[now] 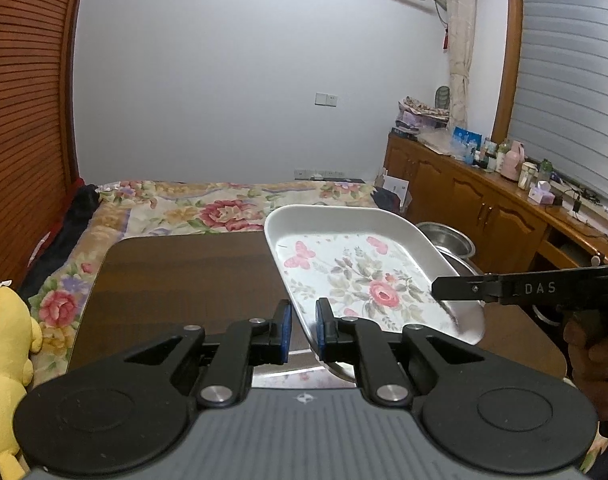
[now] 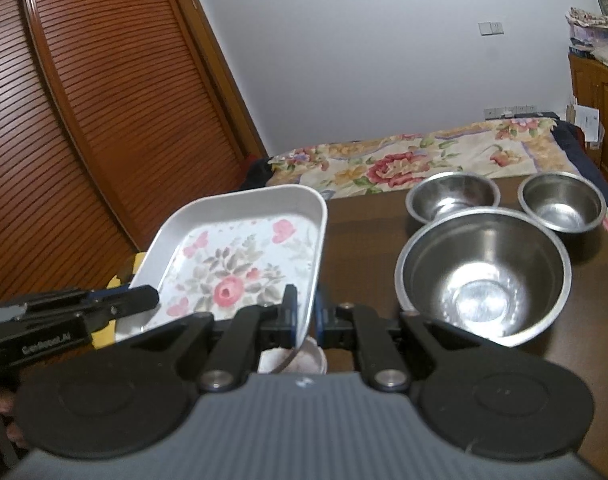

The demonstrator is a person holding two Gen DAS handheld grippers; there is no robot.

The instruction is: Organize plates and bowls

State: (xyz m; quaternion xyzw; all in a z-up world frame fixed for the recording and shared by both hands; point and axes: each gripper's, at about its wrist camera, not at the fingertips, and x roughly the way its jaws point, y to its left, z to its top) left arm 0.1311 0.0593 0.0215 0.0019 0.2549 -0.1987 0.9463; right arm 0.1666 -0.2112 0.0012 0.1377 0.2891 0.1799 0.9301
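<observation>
A white rectangular floral plate [image 1: 356, 268] is held tilted above the dark wooden table [image 1: 183, 280]. My left gripper [image 1: 304, 330] is shut on its near left rim. My right gripper [image 2: 306, 314] is shut on its right rim, and it shows from the side in the left wrist view [image 1: 460, 290]. The plate also shows in the right wrist view [image 2: 239, 264]. A large steel bowl [image 2: 484, 276] stands on the table to the right, with two small steel bowls [image 2: 454, 196] [image 2: 562, 202] behind it. Another white floral dish [image 2: 304, 358] lies under the held plate, mostly hidden.
A bed with a floral cover [image 1: 207, 208] lies beyond the table. A yellow plush toy [image 1: 3, 344] sits at the left. A wooden cabinet [image 1: 484, 200] with clutter runs along the right wall. A slatted wooden wardrobe [image 2: 83, 120] stands at the left.
</observation>
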